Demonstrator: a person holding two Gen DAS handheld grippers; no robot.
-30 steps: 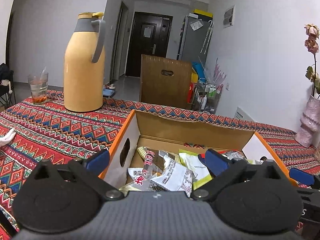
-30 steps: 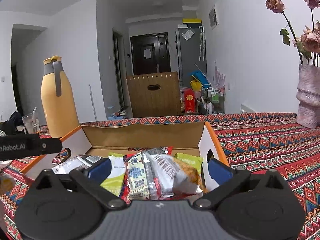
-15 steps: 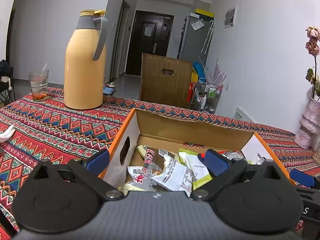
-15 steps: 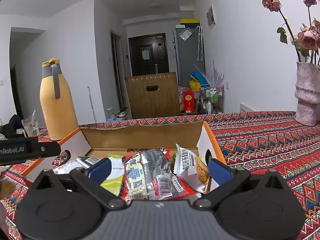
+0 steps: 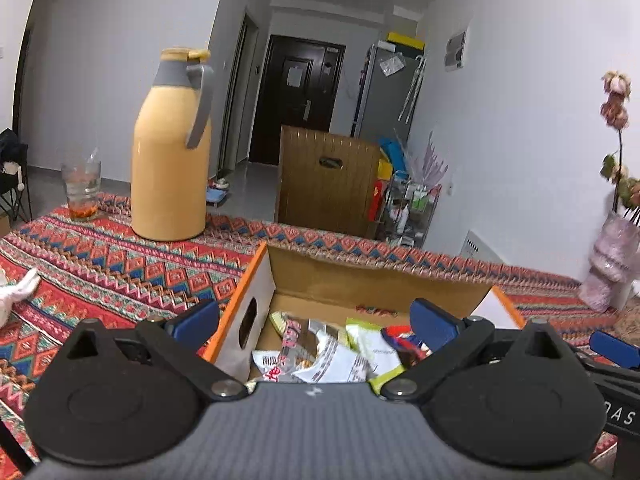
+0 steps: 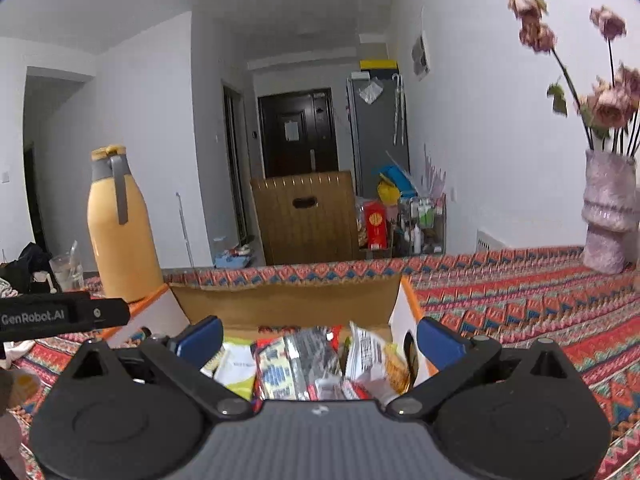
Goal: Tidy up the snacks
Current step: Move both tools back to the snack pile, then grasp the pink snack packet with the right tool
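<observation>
Currently both tongs hover level over the near edge of the cardboard box (image 5: 376,280), pointing forward along the room. I read the left tongs (image 5: 314,320) as spread wide, blue pads apart with nothing between them; the left pad sits outside the box's left wall, the right pad above the box interior. I read the right tongs (image 6: 320,338) likewise as spread wide and holding nothing, the left pad over the box interior, the right pad just outside the right wall with its oval handle cut-out.

Snack packets (image 5: 324,354) lie loose in the box: white, green and red wrappers in the left view; a white-and-orange packet (image 6: 370,356) stands tilted against the right wall in the right view, beside a grey-and-red one. Whether any pad touches a packet, I cannot tell.

The box rests on the surface (image 5: 100,264), covered by a red patterned cloth. A yellow thermos jug (image 5: 172,160) and a drinking glass (image 5: 80,188) stand well behind and left of the box. A pale vase (image 6: 608,220) with dried flowers stands far right. The left tool's black body shows at the left edge of the right view.
</observation>
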